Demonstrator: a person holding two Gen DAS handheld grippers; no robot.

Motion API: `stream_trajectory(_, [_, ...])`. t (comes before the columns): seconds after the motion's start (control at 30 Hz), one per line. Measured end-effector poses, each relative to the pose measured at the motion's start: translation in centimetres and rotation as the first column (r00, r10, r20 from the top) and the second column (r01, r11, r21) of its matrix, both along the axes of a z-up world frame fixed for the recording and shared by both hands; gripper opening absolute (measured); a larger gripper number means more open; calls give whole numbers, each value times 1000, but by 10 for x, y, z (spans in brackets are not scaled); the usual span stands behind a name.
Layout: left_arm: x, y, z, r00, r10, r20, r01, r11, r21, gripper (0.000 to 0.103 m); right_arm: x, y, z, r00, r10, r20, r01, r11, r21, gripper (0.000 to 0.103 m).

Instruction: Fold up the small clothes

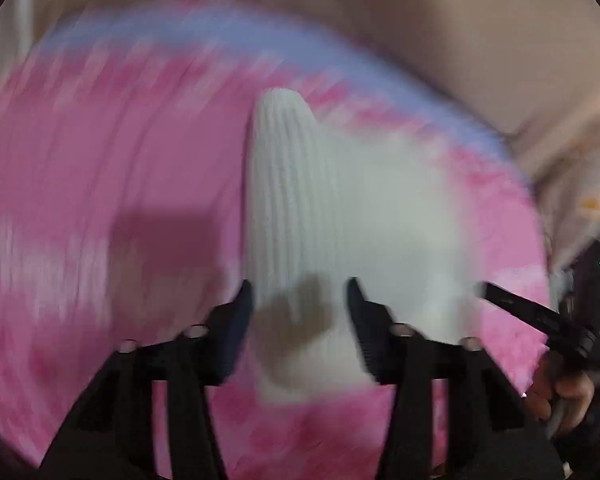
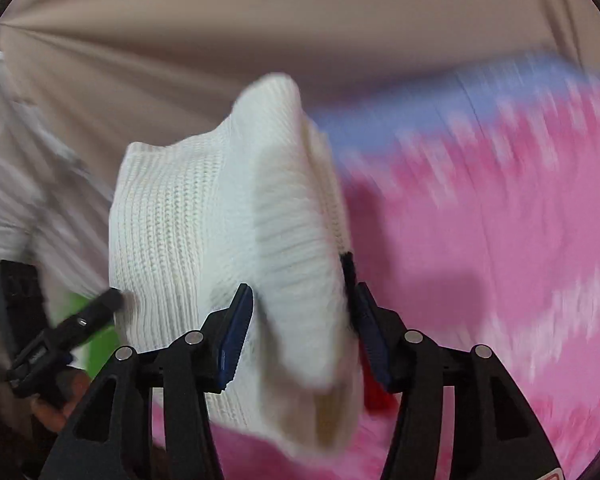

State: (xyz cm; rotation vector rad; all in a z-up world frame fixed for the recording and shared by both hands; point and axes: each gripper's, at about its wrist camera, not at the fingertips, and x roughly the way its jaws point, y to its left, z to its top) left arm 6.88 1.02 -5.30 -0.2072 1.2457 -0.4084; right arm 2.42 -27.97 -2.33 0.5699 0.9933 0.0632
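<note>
White ribbed knit garment [image 2: 204, 216] is lifted over a pink mottled cloth with a blue border [image 2: 500, 208], one ridge of it standing upright in the left wrist view; both views motion-blurred. Left gripper [image 1: 300, 300] spread wide, knit between its fingers, no visible clamping. Right gripper [image 2: 300, 304] likewise wide, a thick ribbed fold lying between its fingers.

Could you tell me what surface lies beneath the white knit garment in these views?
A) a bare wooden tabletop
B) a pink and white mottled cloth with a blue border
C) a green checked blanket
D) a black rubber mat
B: in both wrist views the white knit garment sits over a pink and white mottled cloth whose far edge is blue, though motion blur smears its pattern.
</note>
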Motion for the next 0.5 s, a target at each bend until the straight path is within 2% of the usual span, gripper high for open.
stream_trajectory(0.03, [-6, 11, -5, 999, 33, -36, -36, 997, -71, 38, -1, 2, -32, 994, -19, -109, 13, 998, -54, 26])
stream_trajectory(0.07, [-12, 19, 0, 998, 54, -25, -57, 990, -129, 43, -6, 4, -51, 983, -32, -179, 20, 997, -68, 22])
stream_trajectory(0.1, [-16, 22, 11, 998, 60, 13, -57, 985, -163, 53, -17, 2, -57, 983, -43, -178, 41, 999, -14, 22])
stream_trajectory(0.13, [-16, 20, 19, 998, 53, 41, -45, 986, -164, 55, -26, 1, -54, 987, -52, -149, 59, 997, 42, 23])
stream_trajectory(0.17, [-15, 16, 25, 997, 42, 66, -31, 987, -159, 61, -32, 1, -48, 991, -59, -124, 68, 995, 70, 27])
stream_trajectory(0.2, [-10, 9, 30, 997, 30, 77, -18, 987, -161, 68, -32, 2, -40, 993, -57, -103, 64, 996, 59, 39])
stream_trajectory(0.27, [1, -8, 28, 998, 24, 65, -13, 986, -168, 77, -22, 4, -34, 995, -59, -82, 63, 997, 41, 54])
stream_trajectory(0.3, [7, -14, 19, 998, 32, 59, -21, 985, -172, 82, -16, 4, -33, 995, -56, -81, 60, 997, 51, 55])
stream_trajectory(0.37, [21, -24, 9, 998, 54, 29, -48, 984, -174, 83, 3, 9, -36, 995, -45, -93, 51, 996, 67, 58])
stream_trajectory(0.47, [31, -20, -6, 997, 72, -35, -77, 983, -168, 83, 31, 10, -47, 993, -51, -109, 55, 998, 38, 63])
stream_trajectory(0.5, [33, -20, -9, 997, 66, -35, -71, 986, -152, 77, 43, 11, -54, 991, -48, -124, 55, 997, 51, 62])
